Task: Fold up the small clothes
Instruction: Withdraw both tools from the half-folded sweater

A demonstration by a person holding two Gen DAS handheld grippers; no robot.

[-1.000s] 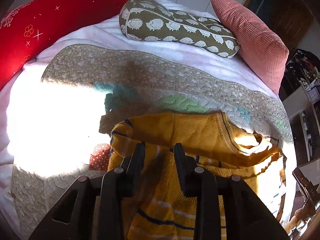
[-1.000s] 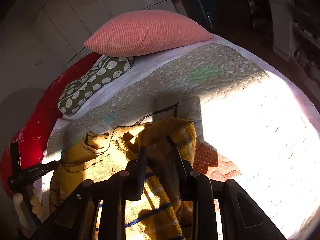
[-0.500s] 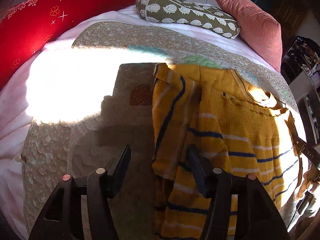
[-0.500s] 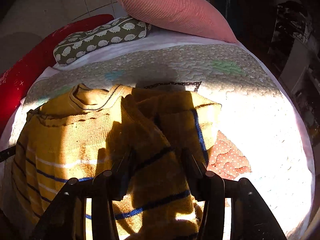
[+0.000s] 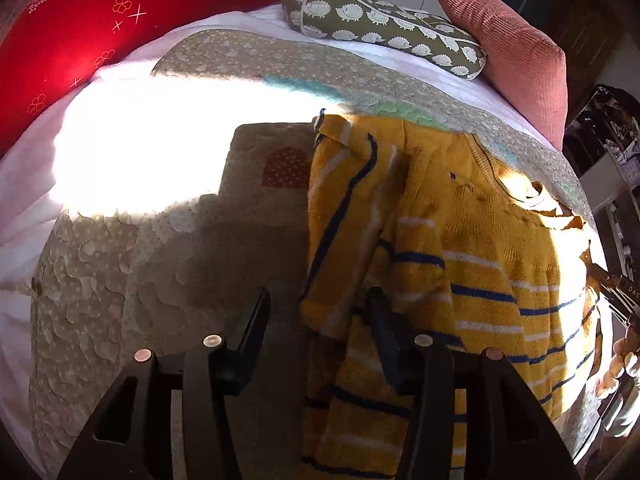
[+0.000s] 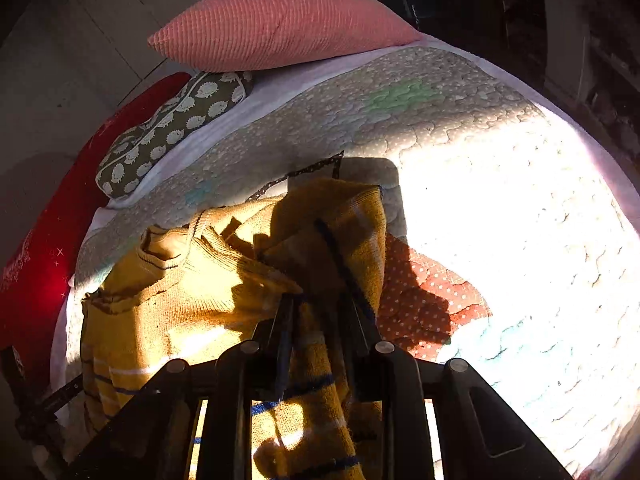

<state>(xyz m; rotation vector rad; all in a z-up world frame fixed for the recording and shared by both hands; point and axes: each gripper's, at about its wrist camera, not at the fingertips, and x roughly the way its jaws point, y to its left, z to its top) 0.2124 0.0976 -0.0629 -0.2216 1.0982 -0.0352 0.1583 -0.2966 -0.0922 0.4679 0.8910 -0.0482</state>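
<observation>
**Sleeve fold on a small striped sweater, seen along both claws**

Left gripper [image 5: 318, 318]: we see its jaws spread wide and released, holding nothing; one finger sits over the quilt [image 5: 160, 240], the other overlaps the near edge of the sweater [image 5: 480, 240]. Just ahead and to that finger's side, the left sleeve [image 5: 344, 208] lies folded inward over the sweater's body, flat on the bed.

Right gripper [image 6: 318, 310]: we see its jaws drawn close together with yellow knit passing between them, so we judge it clenched on the right sleeve [image 6: 340, 232], which stands lifted and bunched directly in front of the claw. Beyond it lies the collar [image 6: 168, 248], then the quilt, and farthest off the pink cushion [image 6: 280, 24] and the hedgehog-print bolster [image 6: 172, 128]; a red cushion [image 5: 80, 32] lies along the far left.

To do this step well, we would carry the held sleeve inward until it lies across the chest, mirroring the left one, keep the cuff from twisting, lower it flat, and open only once the knit rests on the body.

Writing: at the edge of the left view a strip on the other tool shows letters resembling "DAS"; we cannot read the rest.
</observation>
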